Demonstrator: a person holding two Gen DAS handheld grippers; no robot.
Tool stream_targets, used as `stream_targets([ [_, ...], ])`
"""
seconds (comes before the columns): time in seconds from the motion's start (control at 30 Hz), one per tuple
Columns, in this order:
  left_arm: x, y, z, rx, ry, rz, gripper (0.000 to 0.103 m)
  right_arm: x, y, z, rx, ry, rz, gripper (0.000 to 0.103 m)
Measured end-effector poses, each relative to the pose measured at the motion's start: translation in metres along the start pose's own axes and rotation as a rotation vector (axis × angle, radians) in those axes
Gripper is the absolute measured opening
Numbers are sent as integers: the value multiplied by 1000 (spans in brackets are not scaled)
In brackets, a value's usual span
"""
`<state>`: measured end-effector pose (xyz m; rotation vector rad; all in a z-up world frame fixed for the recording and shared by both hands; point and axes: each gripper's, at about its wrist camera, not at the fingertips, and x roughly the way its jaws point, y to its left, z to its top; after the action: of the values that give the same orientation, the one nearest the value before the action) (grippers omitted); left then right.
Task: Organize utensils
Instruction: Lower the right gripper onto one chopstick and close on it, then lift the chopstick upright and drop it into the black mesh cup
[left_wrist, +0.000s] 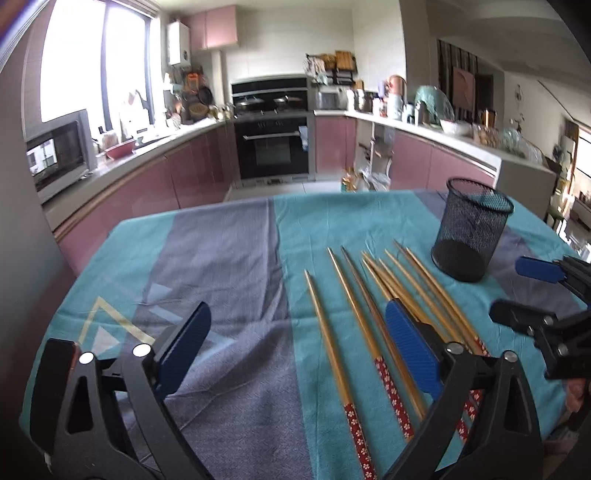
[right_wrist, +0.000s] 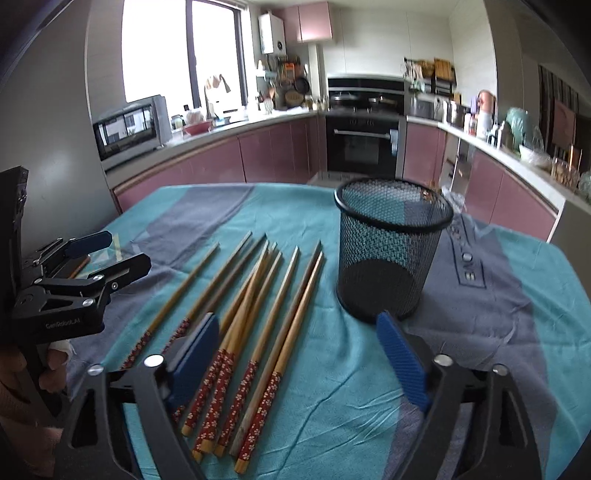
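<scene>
A: Left wrist view first. The left tool (left_wrist: 295, 343) hangs above the desk (left_wrist: 229, 258) with its two blue pads spread wide and nothing between them. The chopsticks (left_wrist: 354, 317) lie side by side on the cloth, mostly ahead of its right pad and passing under it, tips pointing away, red flowered handles toward the camera. The empty mesh cup (left_wrist: 471, 229) stands upright further ahead and to the right, near the tips but apart from them. The right tool (left_wrist: 517, 291) shows at the right edge.

B: How should the pick-up go from here?

A: My judgement: choose the chopstick lying apart on the left, lower straight over it so one pad sits on each side, and pinch near the handle end, where the wood is thicker.

B: And the right wrist view?

A: The right tool (right_wrist: 297, 343) is also spread, holding nothing. A loose bundle of chopsticks (right_wrist: 258, 314) runs between its pads and under the left one, handles nearest. The cup (right_wrist: 391, 243) stands just ahead of the right pad. The left tool (right_wrist: 110, 251) is far to the left, gripped by a hand (right_wrist: 22, 373).

B: Any risk?

A: Probably grabbing several overlapping sticks at once. Taking the outermost one and tipping it upright before the cup would be cleaner.
</scene>
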<state>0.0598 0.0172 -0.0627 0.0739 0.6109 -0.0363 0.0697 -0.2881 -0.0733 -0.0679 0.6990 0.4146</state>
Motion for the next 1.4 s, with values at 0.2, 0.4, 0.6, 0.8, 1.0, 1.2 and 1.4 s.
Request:
stream_targets([
  [0.2, 35, -8, -10, 57, 110, -22, 70, 28, -7, -3, 33, 109, 6, 53],
  [0.4, 64, -8, -13, 38, 195, -80, 53, 44, -9, -1, 38, 178, 19, 40],
  [0.6, 86, -10, -11, 46, 253, -118, 41, 51, -14, 6, 35, 200, 18, 34],
  [0.8, 101, -22, -3, 60, 270, -131, 35, 59, -10, 8, 2, 216, -2, 27],
  [1.0, 114, -27, 8, 24, 286, -150, 11, 66, -14, 12, 24, 219, 23, 8],
  [1.2, 116, -27, 12, -26, 276, -157, 7, 61, -20, 12, 59, 206, 42, 6],
  [1.4, 98, -24, 19, -48, 230, -195, 7, 43, -26, 16, 73, 162, 89, 6],
])
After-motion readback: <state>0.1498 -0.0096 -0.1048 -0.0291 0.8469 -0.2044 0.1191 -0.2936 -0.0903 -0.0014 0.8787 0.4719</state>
